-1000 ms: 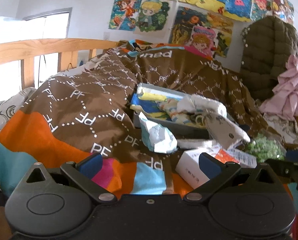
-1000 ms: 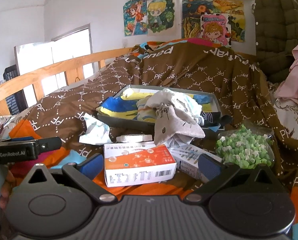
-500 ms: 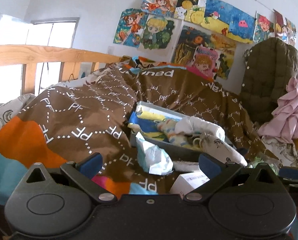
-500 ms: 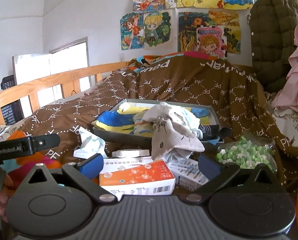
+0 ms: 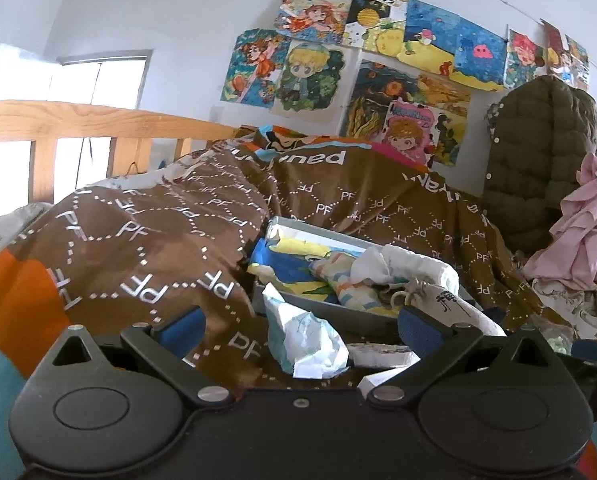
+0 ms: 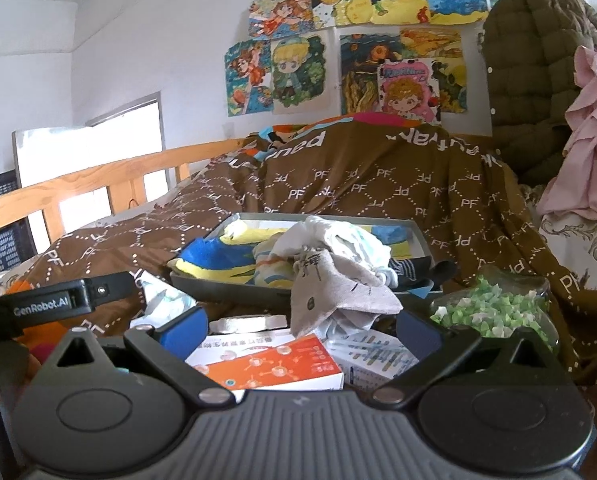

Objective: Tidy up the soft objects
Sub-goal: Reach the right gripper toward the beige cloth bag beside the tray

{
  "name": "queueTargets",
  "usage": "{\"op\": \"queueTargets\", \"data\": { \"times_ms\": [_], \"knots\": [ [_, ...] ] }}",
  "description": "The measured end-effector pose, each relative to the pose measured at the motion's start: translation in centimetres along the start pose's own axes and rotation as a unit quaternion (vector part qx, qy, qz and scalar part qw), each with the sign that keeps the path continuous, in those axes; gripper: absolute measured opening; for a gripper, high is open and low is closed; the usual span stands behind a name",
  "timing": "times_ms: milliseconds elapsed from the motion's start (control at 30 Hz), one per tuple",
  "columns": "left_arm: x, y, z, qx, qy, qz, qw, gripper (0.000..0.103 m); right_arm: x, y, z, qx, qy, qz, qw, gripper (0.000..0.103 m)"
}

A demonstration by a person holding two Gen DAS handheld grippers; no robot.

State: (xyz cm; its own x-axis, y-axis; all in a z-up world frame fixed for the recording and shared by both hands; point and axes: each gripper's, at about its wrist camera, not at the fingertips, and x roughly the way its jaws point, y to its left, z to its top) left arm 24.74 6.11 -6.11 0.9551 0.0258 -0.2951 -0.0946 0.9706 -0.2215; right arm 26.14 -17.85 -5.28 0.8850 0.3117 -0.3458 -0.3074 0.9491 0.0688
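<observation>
A brown quilt (image 6: pixel 378 188) is covering the bed. I am holding my left gripper (image 5: pixel 302 322) and right gripper (image 6: pixel 302 326) released, both empty. Soft cloths (image 6: pixel 330 256) are overflowing the grey tray (image 6: pixel 226 286) mid-bed; the drooping grey pouch (image 6: pixel 338 296) risks dragging neighbours out.

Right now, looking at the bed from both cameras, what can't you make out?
- Tray contents: the bottom is buried under piled cloths in both views.
- Orange box: its near end is hidden behind the right gripper body; print too small to read.
- Bowl of green bits: what they are is too small to tell; nearly cut off in the left view.
</observation>
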Motion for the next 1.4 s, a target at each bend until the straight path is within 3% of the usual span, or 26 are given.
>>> {"op": "queueTargets", "data": {
  "times_ms": [533, 733, 933, 1300, 1400],
  "knots": [
    [6.2, 1.2, -0.6, -0.078, 0.063, -0.036, 0.9944, 0.102, 2.8, 0.2, -0.5, -0.021, -0.016, -0.029, 0.999, 0.103],
    [6.9, 2.0, -0.7, -0.105, 0.066, -0.045, 0.9913, 0.101, 4.3, 0.0, -0.7, -0.021, -0.015, -0.023, 0.999, 0.103],
    [7.1, 2.6, -0.9, -0.122, 0.079, -0.047, 0.9882, 0.088, 5.6, 0.2, -0.4, -0.045, -0.027, -0.033, 0.998, 0.103],
    [7.6, 2.6, -1.4, -0.116, 0.101, -0.059, 0.9863, 0.060, 8.9, -1.4, 0.2, -0.023, -0.011, -0.032, 0.999, 0.103],
    [7.7, 2.5, -1.6, -0.110, 0.105, -0.058, 0.9866, 0.051, 10.1, -1.4, 0.1, -0.026, 0.000, -0.036, 0.999, 0.097]
  ]
}}
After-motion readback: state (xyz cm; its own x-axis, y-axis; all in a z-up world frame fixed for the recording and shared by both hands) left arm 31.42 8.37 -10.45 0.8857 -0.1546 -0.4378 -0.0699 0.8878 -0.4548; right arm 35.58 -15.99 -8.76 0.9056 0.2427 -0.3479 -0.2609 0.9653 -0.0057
